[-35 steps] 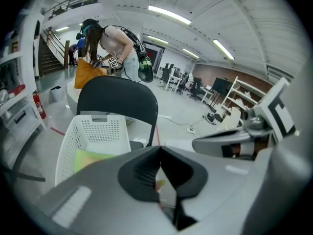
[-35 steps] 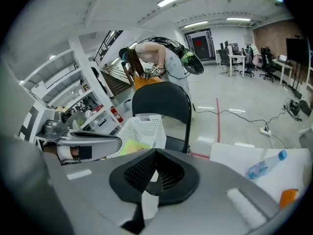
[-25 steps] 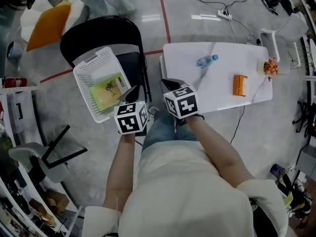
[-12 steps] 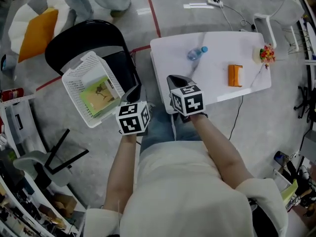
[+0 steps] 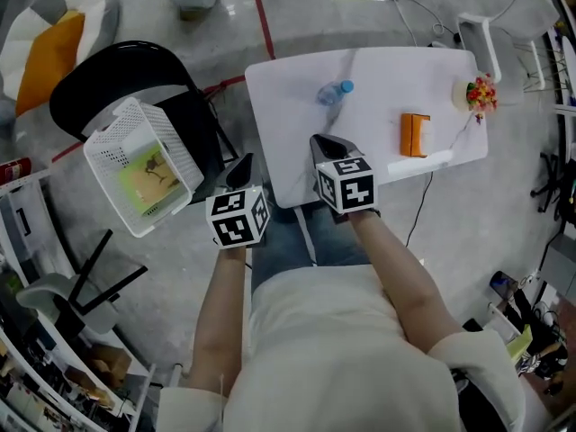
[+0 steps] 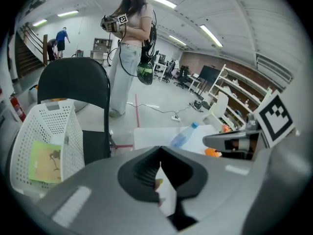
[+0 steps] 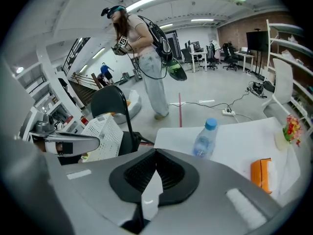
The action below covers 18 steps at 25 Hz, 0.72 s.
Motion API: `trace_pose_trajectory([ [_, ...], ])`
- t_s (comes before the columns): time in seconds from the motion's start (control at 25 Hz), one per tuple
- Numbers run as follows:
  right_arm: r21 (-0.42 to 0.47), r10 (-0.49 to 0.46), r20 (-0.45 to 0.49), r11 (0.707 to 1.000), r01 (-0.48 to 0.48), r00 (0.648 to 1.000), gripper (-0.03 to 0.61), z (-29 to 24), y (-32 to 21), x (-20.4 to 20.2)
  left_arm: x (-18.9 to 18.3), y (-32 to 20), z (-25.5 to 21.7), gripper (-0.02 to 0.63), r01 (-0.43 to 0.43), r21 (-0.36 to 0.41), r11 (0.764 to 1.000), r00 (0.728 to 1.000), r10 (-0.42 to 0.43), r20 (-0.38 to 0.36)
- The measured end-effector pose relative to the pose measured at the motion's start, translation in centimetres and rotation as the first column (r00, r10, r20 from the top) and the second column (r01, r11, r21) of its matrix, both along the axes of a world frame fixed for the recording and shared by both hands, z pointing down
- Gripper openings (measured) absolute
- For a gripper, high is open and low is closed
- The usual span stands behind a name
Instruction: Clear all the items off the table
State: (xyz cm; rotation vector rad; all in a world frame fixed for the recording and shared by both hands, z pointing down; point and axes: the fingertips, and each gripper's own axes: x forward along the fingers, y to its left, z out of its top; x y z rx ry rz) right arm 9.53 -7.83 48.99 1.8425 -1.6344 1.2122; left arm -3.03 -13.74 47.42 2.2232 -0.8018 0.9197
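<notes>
Left gripper beside the desk, right gripper over its near edge, both closed and empty; water bottle on the desk

Left gripper has come off the basket rim and now sits by the table's left edge. Right gripper shifted from the near-left corner inward along the near edge.

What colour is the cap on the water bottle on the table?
Blue; the cap shows best in the right gripper view.
</notes>
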Motion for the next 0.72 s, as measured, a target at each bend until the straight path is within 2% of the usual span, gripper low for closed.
trace_pose_trajectory([
  [0.32,-0.031,-0.007,0.008,0.999,0.007,1.0,0.022,4.3,2.3,5.0,4.1,3.0,3.8,0.008,0.006,-0.022,1.0,1.0,-0.006,0.021],
  [0.72,-0.039,-0.022,0.001,0.999,0.022,1.0,0.154,9.8,2.6,9.1,7.8,4.1,8.0,0.009,0.045,-0.033,0.998,0.997,-0.043,0.061],
])
